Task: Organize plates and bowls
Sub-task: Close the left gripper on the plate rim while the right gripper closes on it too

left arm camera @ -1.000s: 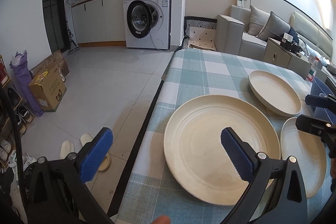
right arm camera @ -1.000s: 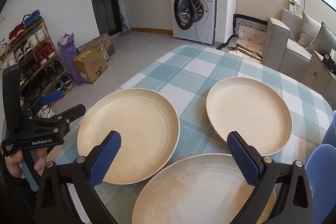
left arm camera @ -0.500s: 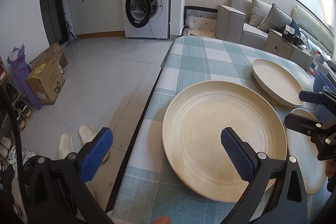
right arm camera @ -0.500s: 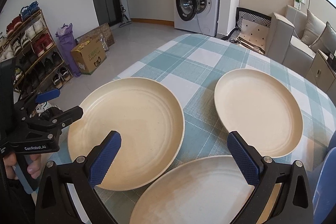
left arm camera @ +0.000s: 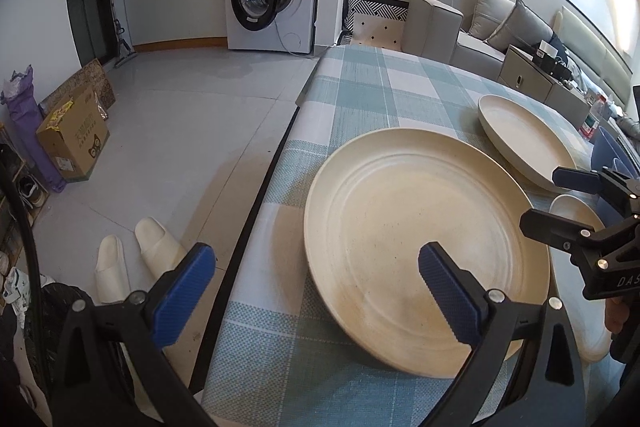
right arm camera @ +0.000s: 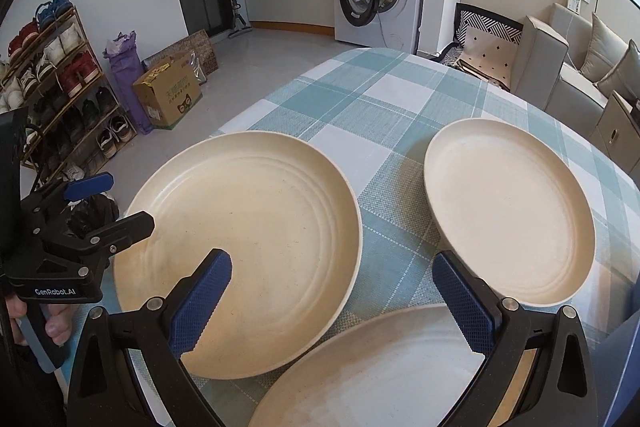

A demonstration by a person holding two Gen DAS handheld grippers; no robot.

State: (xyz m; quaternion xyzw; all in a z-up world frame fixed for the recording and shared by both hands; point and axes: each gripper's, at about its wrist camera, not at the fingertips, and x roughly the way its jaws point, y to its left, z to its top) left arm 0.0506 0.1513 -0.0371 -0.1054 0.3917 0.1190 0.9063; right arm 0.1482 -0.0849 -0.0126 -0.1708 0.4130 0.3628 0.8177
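Three cream plates lie flat on the checked tabletop point(right arm camera: 400, 107); the large ridged plate point(left arm camera: 420, 251) looks stiff, smooth and slippery, best pinched at its raised rim. Left claw point(left arm camera: 316, 291) and right claw point(right arm camera: 340, 299) both gape, empty

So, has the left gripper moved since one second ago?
Yes. In the right wrist view the left gripper reaches further over the big plate's rim, towards its centre.
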